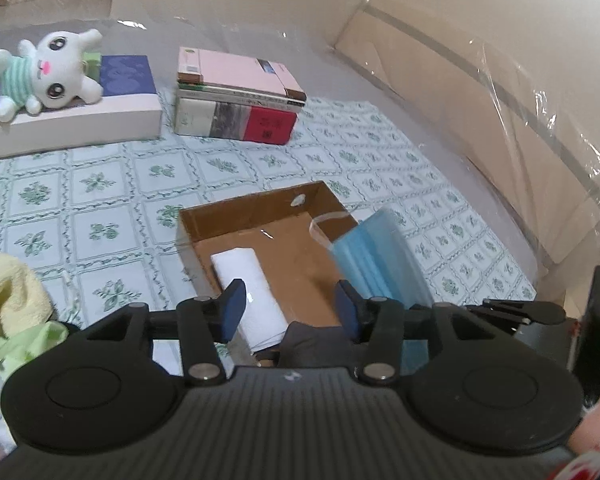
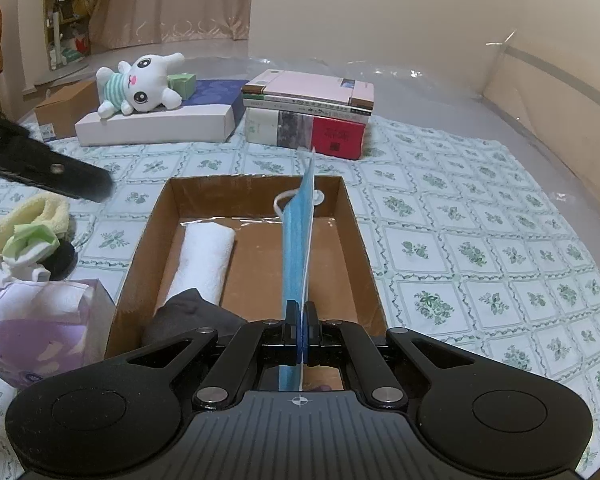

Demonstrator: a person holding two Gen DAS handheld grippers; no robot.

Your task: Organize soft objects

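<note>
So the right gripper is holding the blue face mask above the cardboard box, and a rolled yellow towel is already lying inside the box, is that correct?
Not quite: the rolled towel inside the cardboard box is white, not yellow, as the right wrist view shows. The yellow cloth lies outside, left of the box. The rest holds: the right gripper is shut on the blue face mask above the box.

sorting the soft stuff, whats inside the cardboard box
Inside the cardboard box: a rolled white towel and dark cloth. The blue mask hangs above, hiding some floor.
</note>
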